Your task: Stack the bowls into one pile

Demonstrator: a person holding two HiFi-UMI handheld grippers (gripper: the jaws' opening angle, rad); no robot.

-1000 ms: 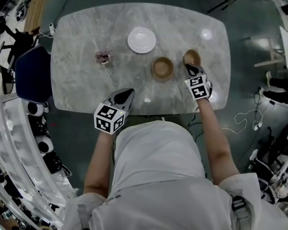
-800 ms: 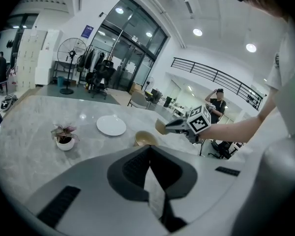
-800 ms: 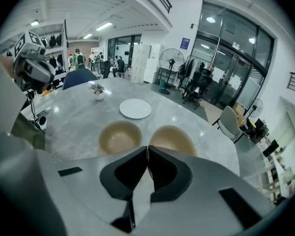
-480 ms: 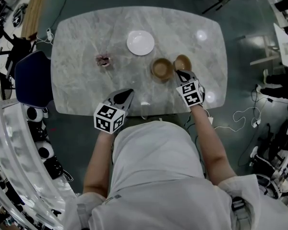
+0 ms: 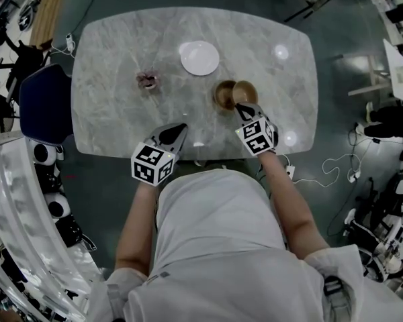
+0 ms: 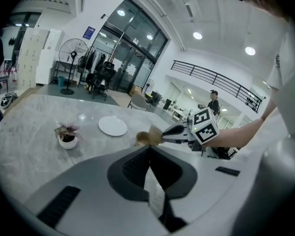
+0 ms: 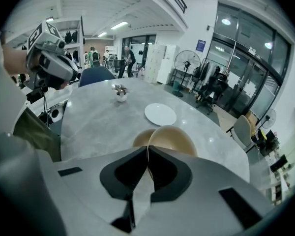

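Bowl transfer. Right gripper [image 5: 242,107] is clenched on the near rim of a small round tan wooden bowl [image 7: 172,140], held tilted just right of a matching tan wooden bowl [image 5: 224,94] standing mid-table on the grey marble tabletop [image 5: 121,45]. Left gripper [image 6: 148,154] is closed on nothing, at the near edge. The bowl is probably light, rigid and smooth-walled; a shallow rim pinch may swivel, so a deeper grasp is preferable.

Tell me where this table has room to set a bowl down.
The table is bare at its left end, left of the potted plant, and at its right end, right of the held bowl. The middle is crowded: the right claw holds that bowl beside the second bowl, with the white plate behind.
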